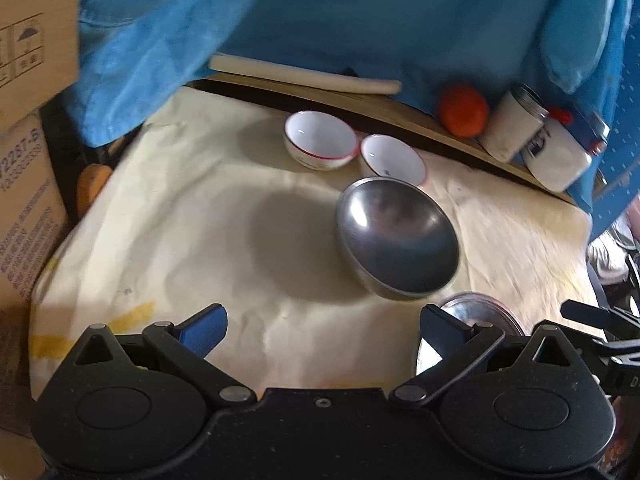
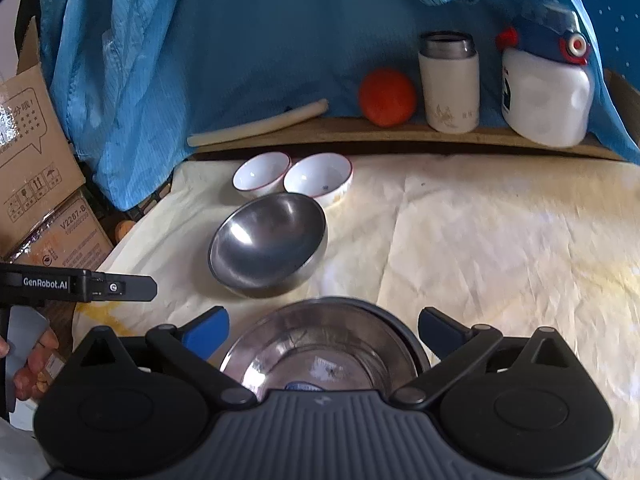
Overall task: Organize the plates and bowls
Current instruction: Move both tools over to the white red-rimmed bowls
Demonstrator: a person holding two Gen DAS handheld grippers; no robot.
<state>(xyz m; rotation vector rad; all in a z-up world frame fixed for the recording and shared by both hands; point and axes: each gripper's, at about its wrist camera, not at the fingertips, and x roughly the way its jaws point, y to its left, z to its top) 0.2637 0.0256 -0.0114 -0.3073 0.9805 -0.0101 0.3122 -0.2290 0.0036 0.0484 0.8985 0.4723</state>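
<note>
Left gripper (image 1: 322, 330): jaws stood wide apart over bare cloth (image 1: 168, 216), gripping nothing; the right view showed only its black body (image 2: 86, 286) and the hand (image 2: 32, 360) at the left edge.
Right gripper (image 2: 323, 334): jaws spread wide, empty, either side of the steel pot (image 2: 320, 344) without touching it.
Steel pot: at the table's near edge; the right view looked into it, the left view caught only a rim sliver (image 1: 480, 310).
Steel bowl (image 1: 398, 238): tilted, mid-table, just beyond the pot.
White bowls (image 1: 320, 140) (image 1: 394, 160): side by side near the far edge, the right one touching the steel bowl.
Far ledge: white stick (image 2: 260, 124), orange (image 2: 386, 96), flask (image 2: 450, 84), white bottle (image 2: 546, 96).
Left view only: an orange thing (image 1: 94, 184) off the table's left edge, blurred.
Boxes (image 2: 36, 168): left of the table.
</note>
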